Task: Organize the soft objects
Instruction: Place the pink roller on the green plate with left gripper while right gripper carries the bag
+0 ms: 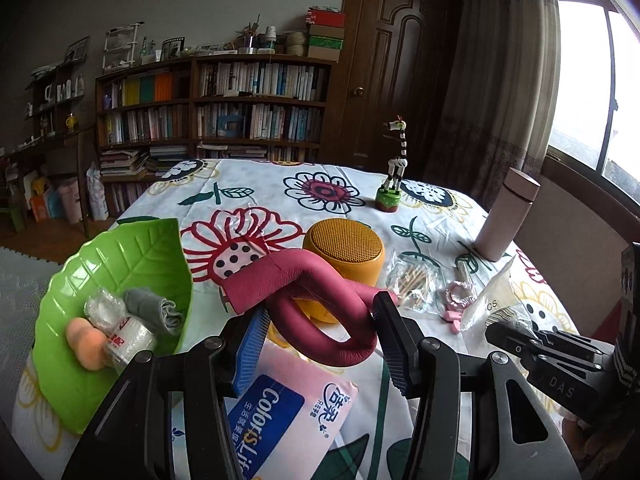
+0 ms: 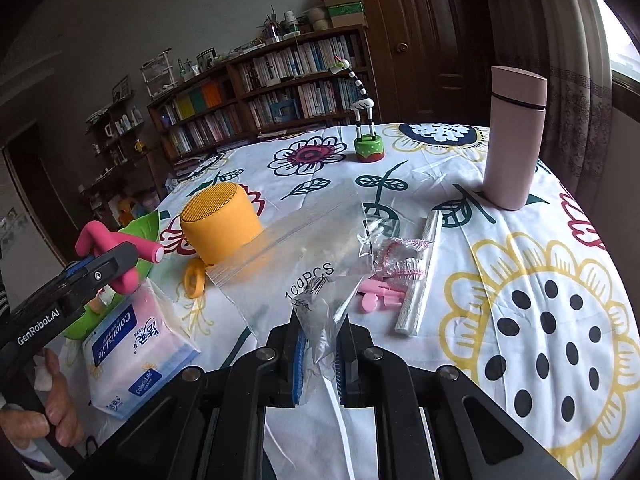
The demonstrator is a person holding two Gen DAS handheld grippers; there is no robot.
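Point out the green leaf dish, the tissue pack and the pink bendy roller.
green leaf dish (image 1: 136, 256), left wrist view, bare inner surface
tissue pack (image 1: 288, 412), left wrist view, blue label
pink bendy roller (image 1: 320, 304), left wrist view, middle of the loop

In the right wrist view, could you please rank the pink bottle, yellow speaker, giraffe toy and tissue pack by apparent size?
1. tissue pack, though nearness inflates it
2. pink bottle
3. yellow speaker, close to the bottle
4. giraffe toy, farthest away

Home, living/study rm. Packed wooden bookshelves w/ books + clutter on top, panelled wood door, curtained window, floral cloth on table.
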